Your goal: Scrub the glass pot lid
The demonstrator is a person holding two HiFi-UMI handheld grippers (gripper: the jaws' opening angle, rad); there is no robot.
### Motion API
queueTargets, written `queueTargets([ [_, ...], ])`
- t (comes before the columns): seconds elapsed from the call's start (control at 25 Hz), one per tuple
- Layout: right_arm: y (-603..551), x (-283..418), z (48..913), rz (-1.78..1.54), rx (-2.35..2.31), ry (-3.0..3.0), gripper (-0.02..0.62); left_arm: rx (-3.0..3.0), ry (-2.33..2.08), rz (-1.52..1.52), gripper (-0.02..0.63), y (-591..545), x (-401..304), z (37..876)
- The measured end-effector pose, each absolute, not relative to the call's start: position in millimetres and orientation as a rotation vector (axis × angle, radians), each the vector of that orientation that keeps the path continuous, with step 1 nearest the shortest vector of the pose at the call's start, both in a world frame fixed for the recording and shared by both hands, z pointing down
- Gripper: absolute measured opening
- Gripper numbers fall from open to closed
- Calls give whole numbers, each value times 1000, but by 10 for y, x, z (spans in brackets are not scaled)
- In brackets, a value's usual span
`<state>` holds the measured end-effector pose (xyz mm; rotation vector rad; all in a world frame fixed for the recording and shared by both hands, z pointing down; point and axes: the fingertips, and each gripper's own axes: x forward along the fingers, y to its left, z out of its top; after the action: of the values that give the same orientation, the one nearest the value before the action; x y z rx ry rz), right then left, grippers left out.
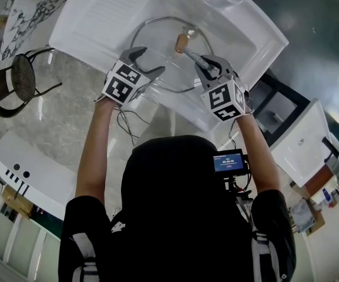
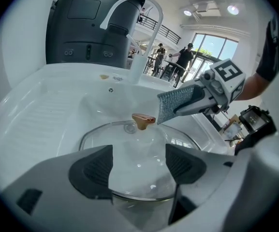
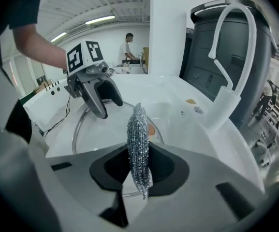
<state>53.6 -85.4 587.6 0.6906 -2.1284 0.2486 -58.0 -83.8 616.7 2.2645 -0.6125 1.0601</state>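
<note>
Leaning over the white sink [image 1: 93, 22], the person holds both grippers above the glass pot lid [image 1: 157, 60]. The lid lies flat in the basin at the upper middle of the head view, its brown knob [image 1: 183, 42] pointing up. The left gripper [image 1: 151, 60] has its jaws wide apart with nothing in them. In its own view the lid's near rim runs just under the gap, though I cannot tell whether the pads touch the glass. The right gripper [image 1: 209, 66] has its jaws closed tight on a silvery scouring pad [image 3: 139, 139], held on edge with its long side running out toward the knob. The pad's tip hangs just beside the knob, so the right side is nearer the dome. I'd judge scrubbing needs the pad brought down onto the glass while the left steadies the rim.
</note>
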Motion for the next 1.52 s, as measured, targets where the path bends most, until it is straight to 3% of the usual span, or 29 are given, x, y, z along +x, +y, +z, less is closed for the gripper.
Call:
queueTargets([
  [0.68,-558,449,5998,-25,269,-1977,66,2268,-612,1049,313,-841,-580,6161],
  [1.52,-449,469,6195,-68,122,-1874,66,2276,-614,1055,314,-838,-587,6162],
])
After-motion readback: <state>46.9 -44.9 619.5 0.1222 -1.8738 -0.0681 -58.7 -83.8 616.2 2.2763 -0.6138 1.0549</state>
